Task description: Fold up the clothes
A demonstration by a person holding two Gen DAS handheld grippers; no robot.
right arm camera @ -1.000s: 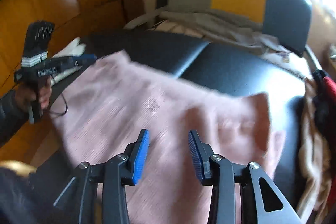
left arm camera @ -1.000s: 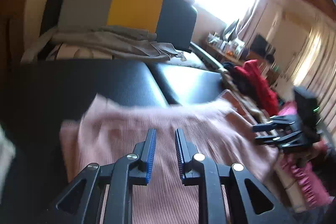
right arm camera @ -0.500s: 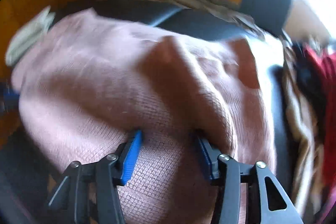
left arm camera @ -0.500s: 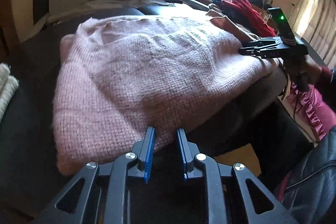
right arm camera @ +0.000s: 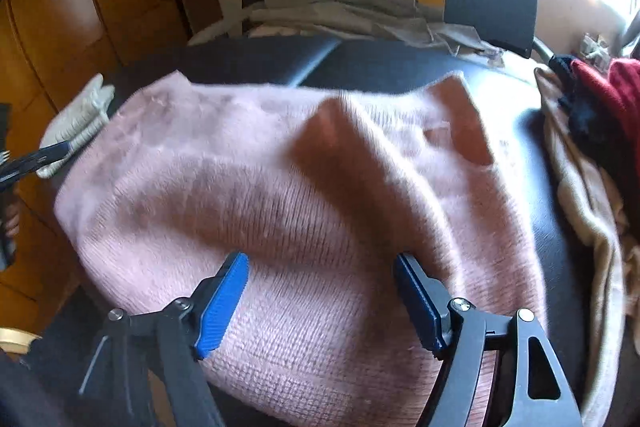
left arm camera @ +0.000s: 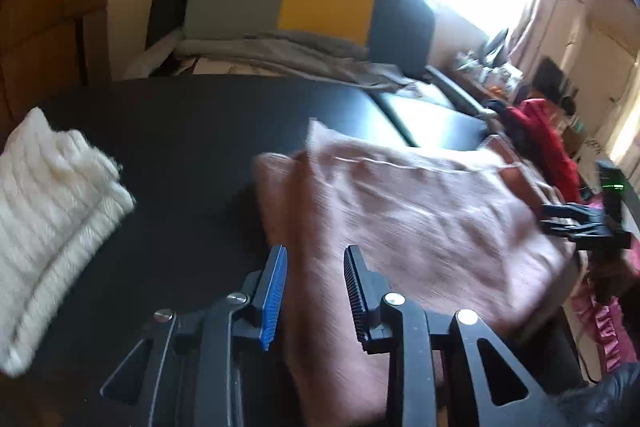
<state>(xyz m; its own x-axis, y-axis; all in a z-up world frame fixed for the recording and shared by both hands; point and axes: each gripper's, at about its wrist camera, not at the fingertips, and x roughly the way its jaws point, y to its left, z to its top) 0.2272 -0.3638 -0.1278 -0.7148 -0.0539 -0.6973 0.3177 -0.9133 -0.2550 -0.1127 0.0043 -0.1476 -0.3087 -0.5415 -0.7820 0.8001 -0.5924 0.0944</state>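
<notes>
Pink knit sweater (right arm camera: 280, 187) lay spread and rumpled over the black padded surface (left arm camera: 180, 147), a fold humped up through its middle and a white folded knit (left arm camera: 52, 207) lying apart from it at the left. Left gripper (left arm camera: 316, 291) hung over the sweater's near left edge with its jaws apart and nothing between them, while the right gripper (right arm camera: 320, 303) stood wide open, its pads pressed onto the fabric without pinching it. Soft, light and stretchy by the look of it, the knit would likely sag and drag if lifted mid-panel, so the hem or side edges seemed the better places to pinch.
</notes>
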